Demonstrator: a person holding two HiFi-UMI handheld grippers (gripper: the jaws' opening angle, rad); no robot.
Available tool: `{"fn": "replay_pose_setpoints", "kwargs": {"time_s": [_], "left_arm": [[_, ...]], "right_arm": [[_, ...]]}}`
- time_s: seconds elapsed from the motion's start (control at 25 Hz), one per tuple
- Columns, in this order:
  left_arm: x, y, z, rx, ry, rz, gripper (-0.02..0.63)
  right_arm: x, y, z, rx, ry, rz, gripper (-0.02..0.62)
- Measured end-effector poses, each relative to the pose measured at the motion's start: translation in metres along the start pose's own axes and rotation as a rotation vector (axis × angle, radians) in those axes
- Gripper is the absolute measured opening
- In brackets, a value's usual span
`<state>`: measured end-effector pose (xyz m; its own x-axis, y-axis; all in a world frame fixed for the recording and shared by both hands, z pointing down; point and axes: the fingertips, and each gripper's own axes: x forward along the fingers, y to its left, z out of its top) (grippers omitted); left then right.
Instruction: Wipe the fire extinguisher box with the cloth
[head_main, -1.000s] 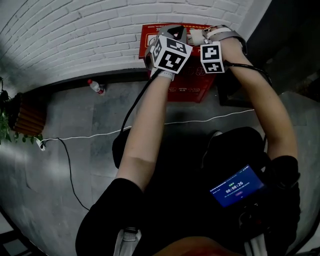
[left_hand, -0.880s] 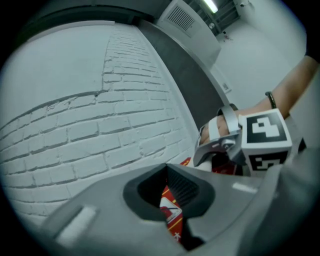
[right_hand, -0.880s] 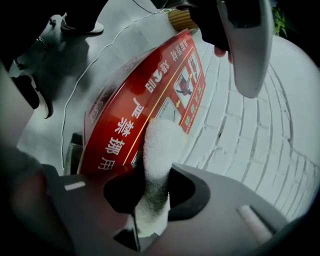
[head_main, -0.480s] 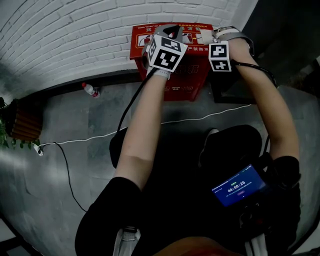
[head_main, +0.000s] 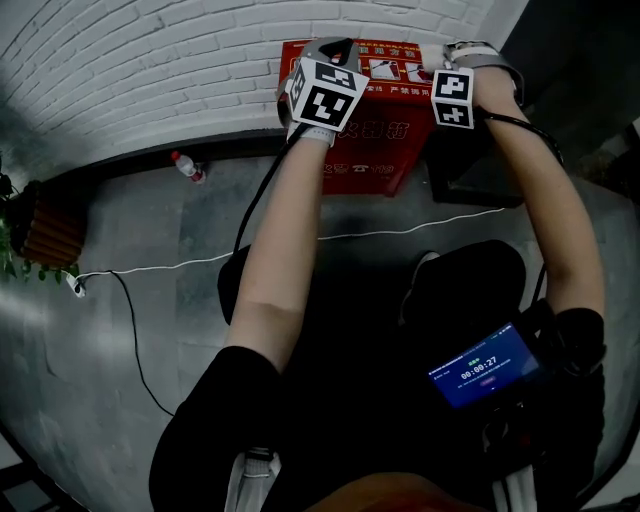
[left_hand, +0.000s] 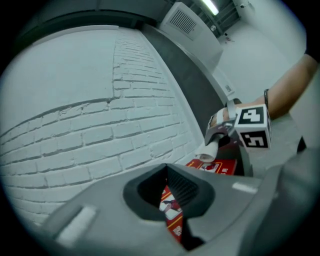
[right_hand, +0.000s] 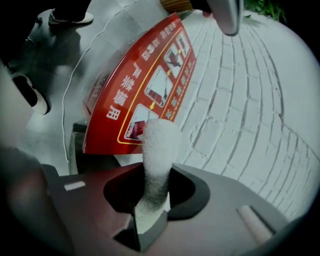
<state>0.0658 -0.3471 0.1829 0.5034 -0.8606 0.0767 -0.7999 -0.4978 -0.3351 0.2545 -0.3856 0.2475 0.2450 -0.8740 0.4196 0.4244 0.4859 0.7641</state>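
Box (head_main: 368, 150): red, rectangular, with flat smooth faces. It stands on the floor at the far side, against the wall, under both grippers. Its top face carries a yellow frame, small picture panels and white print.
Cloth (right_hand: 157, 150): white, with a soft, grainy surface, rolled into a thick upright tongue with a rounded tip. The tip points at the near right part of the box top; I cannot tell whether it touches.
Right gripper (right_hand: 152, 200): the jaws are closed tight on the lower end of the cloth. It hangs over the right end of the box and carries a cube with black and white markers.
Left gripper (left_hand: 172, 210): the jaws are nearly together, with only a thin slit between them, and they hold nothing. The red box top shows through the slit. It is over the left part of the box.
Wall (head_main: 150, 80): white painted brick, rough, with clear joints.
Floor (head_main: 120, 230): grey, smooth, slightly shiny.
Cable (head_main: 200, 264): thin, white, lying across the floor near the box.
Bottle (head_main: 187, 168): small, clear plastic with a red cap, lying on the floor left of the box.
Screen (head_main: 482, 368): blue, lit, on a dark device at the near right.
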Motion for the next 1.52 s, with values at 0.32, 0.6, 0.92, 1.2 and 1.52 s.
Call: {"fn": "replay_pose_setpoints", "kwargs": {"time_s": [0.32,0.6,0.92,1.2,1.52], "left_arm": [[-0.040,0.050,-0.012,-0.028,0.013,0.083,0.000],[-0.075,0.099,-0.044,-0.057,0.069,0.171,0.000],[-0.097,0.115,-0.080,-0.085,0.135,0.188,0.000],[-0.088,0.099,-0.099,-0.129,0.130,0.186,0.000],[-0.075,0.063,-0.084,-0.185,0.073,0.148,0.000]], "right_arm": [[-0.058,-0.072,0.097,0.009,-0.163,-0.134,0.101],[-0.092,-0.088,0.205,-0.039,-0.318,-0.176,0.101],[-0.108,-0.076,0.280,-0.094,-0.395,-0.171,0.103],[-0.101,-0.059,0.286,-0.151,-0.371,-0.168,0.101],[-0.088,-0.039,0.242,-0.124,-0.323,-0.146,0.100]]}}
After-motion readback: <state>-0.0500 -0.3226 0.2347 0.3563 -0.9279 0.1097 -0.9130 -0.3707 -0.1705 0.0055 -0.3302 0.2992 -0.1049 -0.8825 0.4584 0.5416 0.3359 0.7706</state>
